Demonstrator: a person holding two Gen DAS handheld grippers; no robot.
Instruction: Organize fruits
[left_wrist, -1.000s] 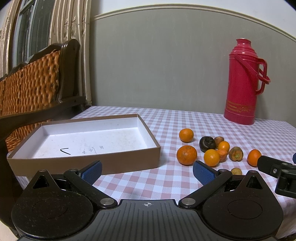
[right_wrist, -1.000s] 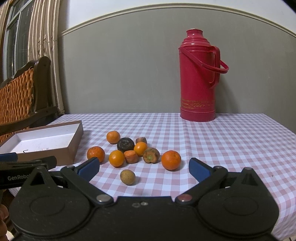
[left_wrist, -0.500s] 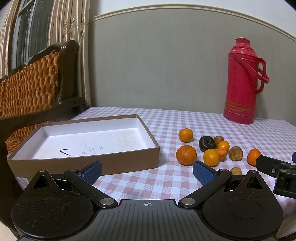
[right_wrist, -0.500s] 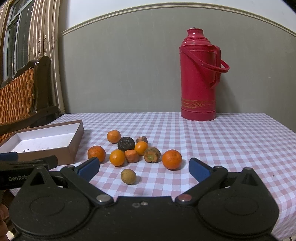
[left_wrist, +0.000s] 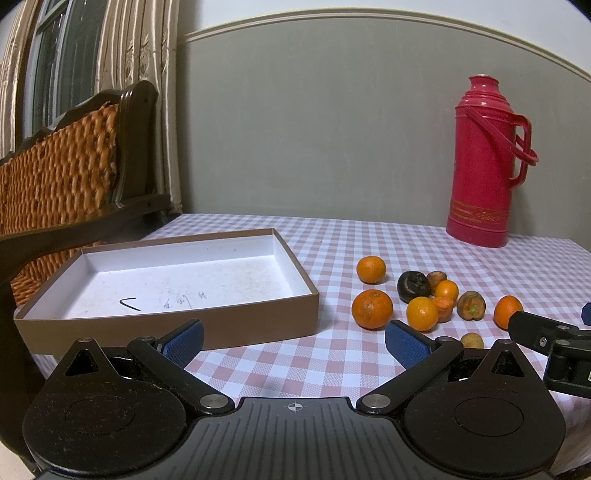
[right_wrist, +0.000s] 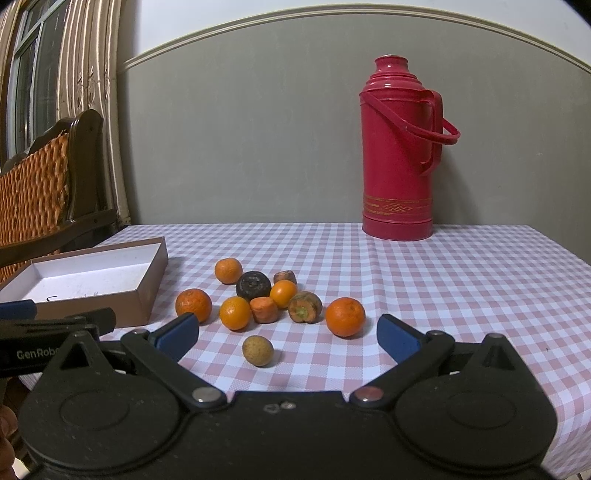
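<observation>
Pink-and-white checked cloth covers the table (right_wrist: 461, 288), which stands against a grey-green wall; a red thermos flask (right_wrist: 400, 155) stands upright at the far edge, and a woven chair back (left_wrist: 55, 173) with striped curtains behind it fills the left; the fruits lie loose in a cluster near the middle of the cloth, none of them in the brown cardboard box (left_wrist: 258, 321) that sits open and shallow to their left, its long axis running left to right across the table; the left wrist view shows the whole white floor of that box with pen marks on it, whereas the right wrist view catches only its right end; the right wrist view, in turn, shows the cluster plainly: a far orange (right_wrist: 228, 270), a blackened fruit (right_wrist: 253, 285) just behind a small orange (right_wrist: 283, 294), a left orange (right_wrist: 193, 305), a middle orange (right_wrist: 235, 313), two carrot-like stubs (right_wrist: 264, 309) touching the group, a right orange (right_wrist: 345, 316) slightly apart, and a small tan round fruit (right_wrist: 258, 350) alone, nearest; the left gripper (left_wrist: 293, 338) hovers with its blue-padded jaws spread wide and empty, near the box's front wall; the right gripper (right_wrist: 288, 334) likewise gapes empty, the tan fruit lying between its fingers' line of sight.
</observation>
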